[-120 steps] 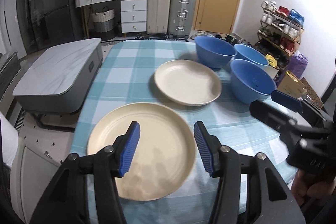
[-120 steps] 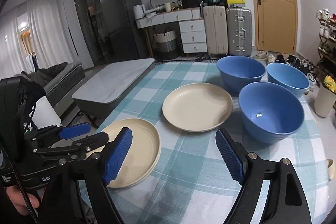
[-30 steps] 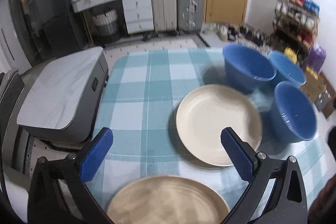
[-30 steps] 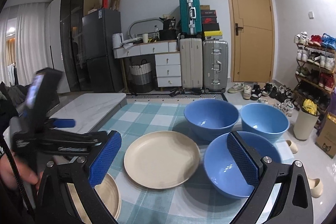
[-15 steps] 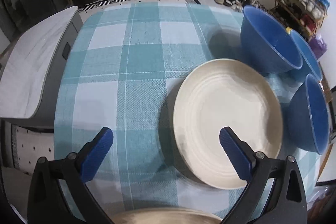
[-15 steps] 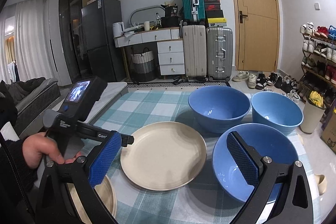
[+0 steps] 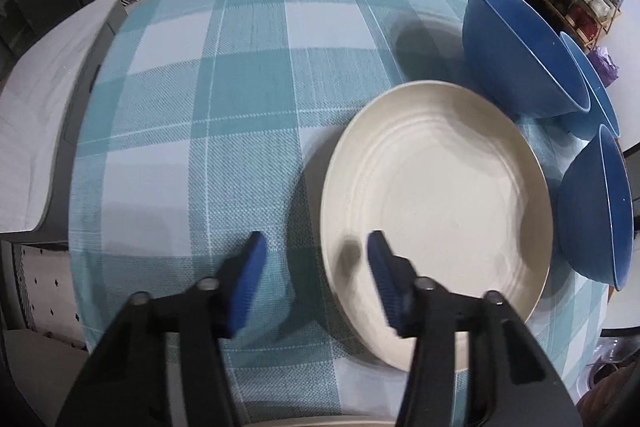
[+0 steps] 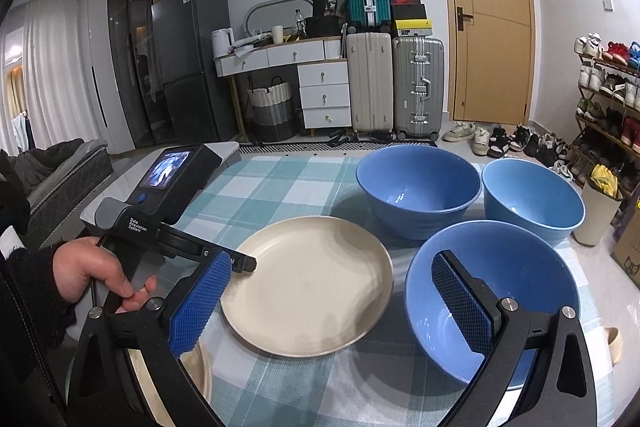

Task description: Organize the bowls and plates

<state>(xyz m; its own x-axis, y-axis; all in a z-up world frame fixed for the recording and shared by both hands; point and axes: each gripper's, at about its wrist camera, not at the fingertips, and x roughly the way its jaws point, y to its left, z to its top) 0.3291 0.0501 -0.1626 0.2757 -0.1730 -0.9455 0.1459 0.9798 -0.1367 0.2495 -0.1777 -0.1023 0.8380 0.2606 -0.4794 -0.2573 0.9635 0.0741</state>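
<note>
- Your left hand, in a dark sleeve, grips the handle of the left gripper at the counter's left edge; in the right wrist view the right gripper's left finger hides the left gripper's tips.
- The left gripper points steeply down at the checked cloth on the counter. Its jaws are closing and straddle the left rim of the middle cream plate: one pad sits over the cloth, the other over the plate's inside. The pads do not press on the rim, though you cannot tell whether they touch cloth or plate below.
- A second cream plate lies at the counter's near left corner. It is mostly hidden behind the right gripper's left finger, and in the left wrist view only a thin sliver of it shows at the bottom edge.
- The middle cream plate lies flat near the counter's centre, just beside the bowls.
- Your right gripper hangs above the near edge with its jaws spread wide and nothing between them; its right finger covers part of the nearest blue bowl.
- Two more blue bowls stand upright toward the far right corner: a darker one and a lighter one. In the left wrist view all three are squeezed against the right margin, the lighter one mostly hidden.
</note>
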